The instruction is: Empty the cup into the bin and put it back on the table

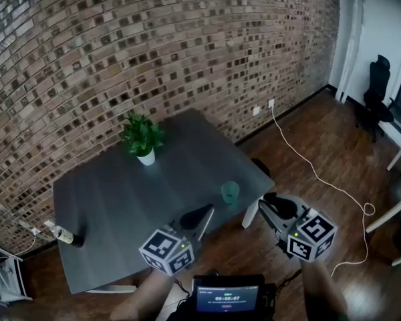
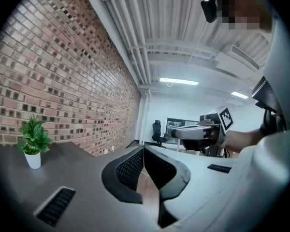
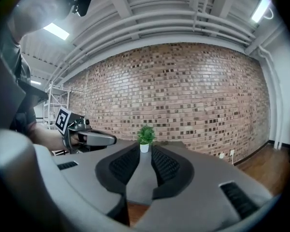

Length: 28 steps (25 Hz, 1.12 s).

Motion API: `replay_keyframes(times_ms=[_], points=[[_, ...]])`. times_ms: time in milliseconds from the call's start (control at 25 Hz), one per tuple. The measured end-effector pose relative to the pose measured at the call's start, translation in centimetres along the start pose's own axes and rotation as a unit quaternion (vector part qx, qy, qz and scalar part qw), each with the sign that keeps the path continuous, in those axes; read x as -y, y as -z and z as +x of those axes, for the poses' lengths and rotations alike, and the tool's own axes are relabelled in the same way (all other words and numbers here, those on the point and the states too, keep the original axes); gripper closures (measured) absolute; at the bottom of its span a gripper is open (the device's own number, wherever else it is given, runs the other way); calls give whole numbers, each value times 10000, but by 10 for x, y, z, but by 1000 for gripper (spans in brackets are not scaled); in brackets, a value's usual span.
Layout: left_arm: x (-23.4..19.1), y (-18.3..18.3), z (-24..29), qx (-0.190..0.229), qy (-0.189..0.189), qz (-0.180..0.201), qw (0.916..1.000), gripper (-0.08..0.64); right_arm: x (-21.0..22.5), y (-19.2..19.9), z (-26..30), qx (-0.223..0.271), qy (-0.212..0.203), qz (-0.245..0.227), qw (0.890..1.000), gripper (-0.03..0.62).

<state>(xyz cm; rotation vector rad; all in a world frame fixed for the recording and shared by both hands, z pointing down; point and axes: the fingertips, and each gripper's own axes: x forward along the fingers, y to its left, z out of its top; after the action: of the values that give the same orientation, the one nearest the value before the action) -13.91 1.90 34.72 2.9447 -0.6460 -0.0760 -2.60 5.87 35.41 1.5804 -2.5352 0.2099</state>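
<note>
Close by, the left gripper is clenched on nothing, the right gripper has jaws a bit apart, and the cup sits untouched near the table edge, nothing done yet.

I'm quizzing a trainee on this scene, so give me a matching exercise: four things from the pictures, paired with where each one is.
Things:
1. potted plant
2. green cup
3. bottle
4. white cable

Places:
A. on the wooden floor
B. lying at the left edge of the table
C. on the table's far part, near the brick wall
D. standing near the table's right-hand corner

Pairs: 1-C, 2-D, 3-B, 4-A
</note>
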Motion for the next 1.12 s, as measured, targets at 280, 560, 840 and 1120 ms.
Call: replay_keyframes(times_ms=[280, 560, 840, 1120], points=[[-66, 11, 31, -128, -92, -236, 9996, 560, 36, 12, 57, -412, -11, 95, 9991, 414], [-103, 32, 50, -305, -297, -430, 9982, 560, 64, 38, 93, -803, -127, 224, 9964, 344], [-135, 85, 62, -782, -854, -671, 9910, 558, 96, 83, 126, -1150, -418, 338, 9919, 344], [-154, 133, 70, -1126, -1470, -996, 9777, 533, 106, 126, 151, -1734, -928, 338, 9799, 304]])
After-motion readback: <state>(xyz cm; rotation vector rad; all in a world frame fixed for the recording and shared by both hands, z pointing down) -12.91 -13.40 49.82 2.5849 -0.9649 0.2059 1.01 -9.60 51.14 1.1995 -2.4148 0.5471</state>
